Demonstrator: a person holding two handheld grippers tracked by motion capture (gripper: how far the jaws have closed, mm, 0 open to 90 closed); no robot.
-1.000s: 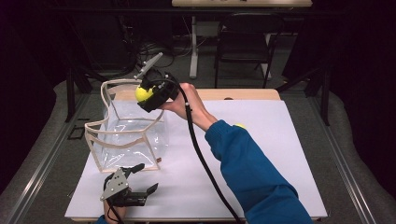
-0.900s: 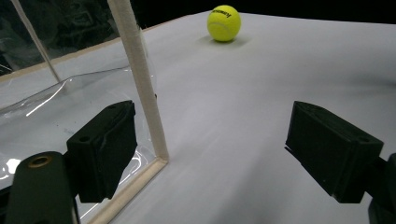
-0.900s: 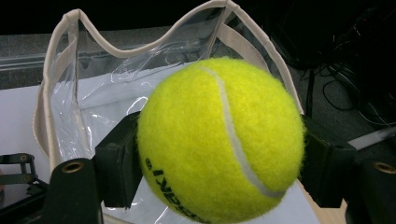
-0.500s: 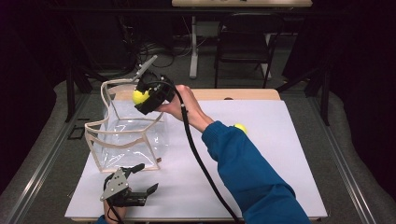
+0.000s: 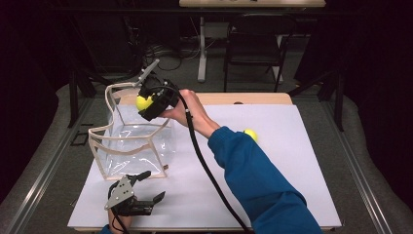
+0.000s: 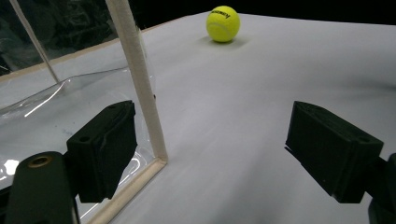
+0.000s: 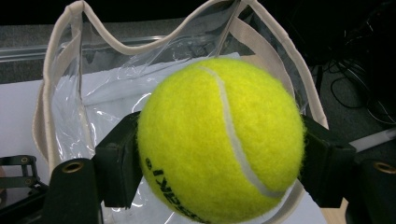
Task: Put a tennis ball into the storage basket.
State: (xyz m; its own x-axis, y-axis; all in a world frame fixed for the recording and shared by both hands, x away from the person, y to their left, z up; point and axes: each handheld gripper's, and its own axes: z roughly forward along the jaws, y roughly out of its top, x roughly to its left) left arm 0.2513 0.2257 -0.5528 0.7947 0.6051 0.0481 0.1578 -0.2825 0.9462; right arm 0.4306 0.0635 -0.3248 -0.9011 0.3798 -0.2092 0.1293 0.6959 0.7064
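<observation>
A clear plastic bag [image 5: 129,146] with cream trim stands open at the table's left. My right gripper [image 5: 148,103] hovers over its far rim, shut on a yellow tennis ball [image 5: 143,102]. In the right gripper view the ball [image 7: 219,140] sits squeezed between both jaws, with the bag's mouth [image 7: 60,93] behind and below it. A second tennis ball [image 5: 250,134] lies on the white tabletop to the right, partly behind the blue sleeve; it is also far off in the left gripper view [image 6: 223,23]. My left gripper [image 5: 155,185] rests open near the front edge, one jaw beside the bag's corner trim [image 6: 140,79].
The white table [image 5: 292,170] has a wooden strip along its far edge. The person's blue-sleeved arm [image 5: 258,180] and a black cable [image 5: 204,165] cross the middle. Dark chairs and table legs stand beyond the far edge.
The right gripper with its ball has drifted slightly left and down toward the bag's opening. The left gripper has stayed put.
</observation>
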